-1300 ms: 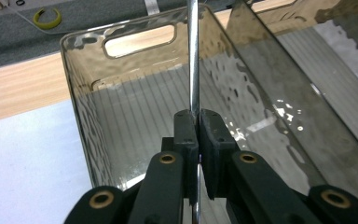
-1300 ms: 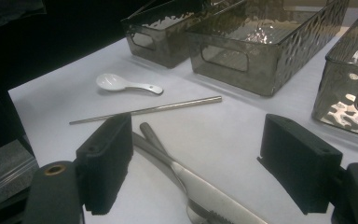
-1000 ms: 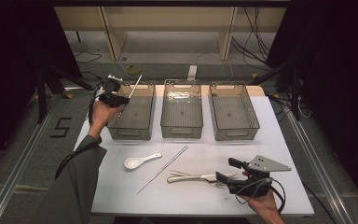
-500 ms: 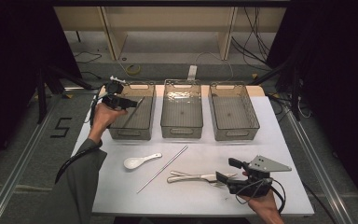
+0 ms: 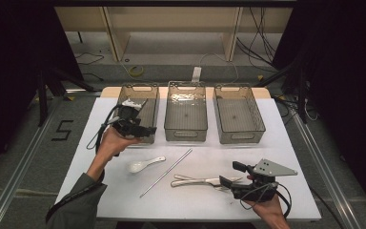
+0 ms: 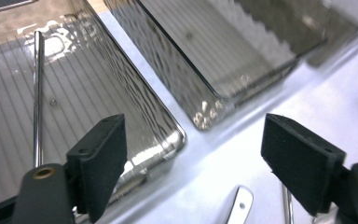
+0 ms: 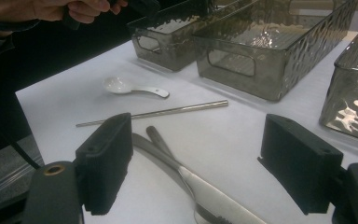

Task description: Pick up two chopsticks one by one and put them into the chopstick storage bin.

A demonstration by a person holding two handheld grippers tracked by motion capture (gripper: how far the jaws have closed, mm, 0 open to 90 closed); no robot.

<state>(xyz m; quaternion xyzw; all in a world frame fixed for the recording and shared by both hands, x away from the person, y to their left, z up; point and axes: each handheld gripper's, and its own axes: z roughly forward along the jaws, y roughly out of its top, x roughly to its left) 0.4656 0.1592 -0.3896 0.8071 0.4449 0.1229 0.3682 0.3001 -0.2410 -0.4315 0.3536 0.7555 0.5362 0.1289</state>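
My left gripper (image 5: 142,129) (image 6: 193,163) hovers over the front right corner of the left grey bin (image 5: 124,102) (image 6: 9,93). Its jaws have just been opening and stand wide with nothing between them. A thin metal rod (image 6: 37,93) lies inside that bin. My right gripper (image 5: 229,174) (image 7: 196,172) rests open near the table's front right, and its jaws straddle the ends of two metal utensils (image 5: 195,181) (image 7: 205,191) without pressing on them. A white spoon (image 5: 143,164) (image 7: 121,86) and a second metal rod (image 5: 167,172) (image 7: 158,112) lie on the white table (image 5: 295,157).
A middle bin (image 5: 186,129) and a right bin (image 5: 262,126) stand in a row beside the left one at the table's back. Cables trail from both grippers. Dark floor and metal rails flank the table.
The left hand came back from the far end of the left bin to its front. Its jaws opened and the metal rod it held now lies in that bin. The right gripper stayed still.
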